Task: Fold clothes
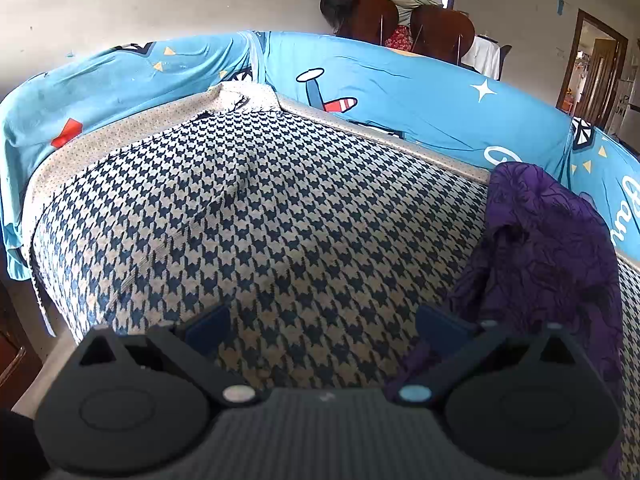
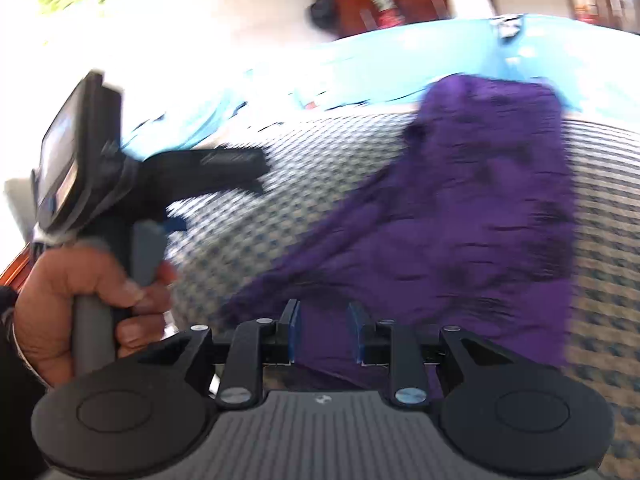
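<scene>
Left tool (image 1: 322,322): in the left wrist view, its blue pads stand wide apart over the houndstooth cover (image 1: 248,216), gripping nothing.
Purple garment (image 1: 544,248): crumpled on the cover at right, its edge just beside the right-hand pad.
Blue sheet (image 1: 400,92): draped behind the cover, printed with planes and stars.
Right tool (image 2: 322,330): in the blurred right wrist view, pads stand a little apart, purple garment (image 2: 460,208) showing between them; cannot tell whether they press it.
Left hand (image 2: 80,292): grips the left tool's handle at left.
</scene>
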